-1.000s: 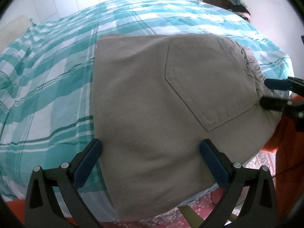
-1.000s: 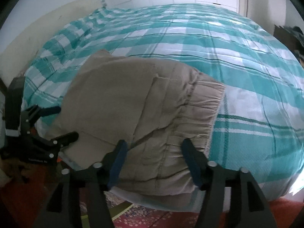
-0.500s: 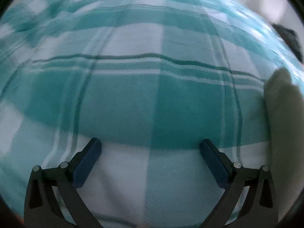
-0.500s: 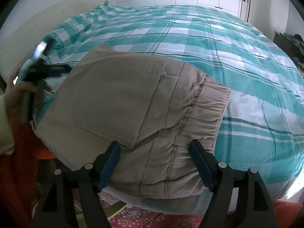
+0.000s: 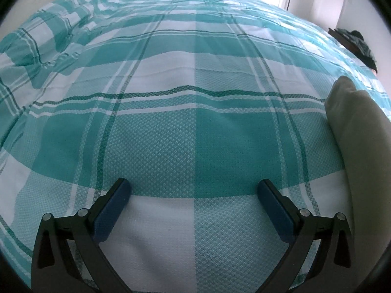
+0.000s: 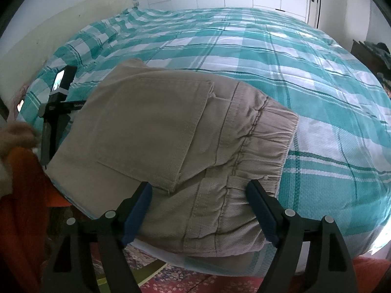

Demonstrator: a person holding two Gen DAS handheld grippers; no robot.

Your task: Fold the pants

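Folded beige pants point(image 6: 171, 141) lie near the bed's front edge, back pocket up, elastic waistband to the right. My right gripper point(image 6: 199, 194) hovers over their near edge; its jaws are opening and the pads stand apart from the cloth. My left gripper point(image 5: 194, 190) is open over bare bedspread, with nothing between its fingers. Only a beige edge of the pants point(image 5: 354, 131) shows at the right of the left wrist view. In the right wrist view the left gripper's tool point(image 6: 57, 112) stands left of the pants.
A teal and white plaid bedspread point(image 6: 305, 73) covers the bed, rumpled towards the headboard point(image 6: 48, 31) at the left. A patterned rug point(image 6: 176, 278) and orange fabric point(image 6: 22, 195) lie below the bed's edge. A dark stand with clothes point(image 5: 354, 41) is at the far right.
The left gripper swung off the pants to the left and now faces bare bedspread. The right gripper's jaws widened over the waistband, and the pants settled flatter.
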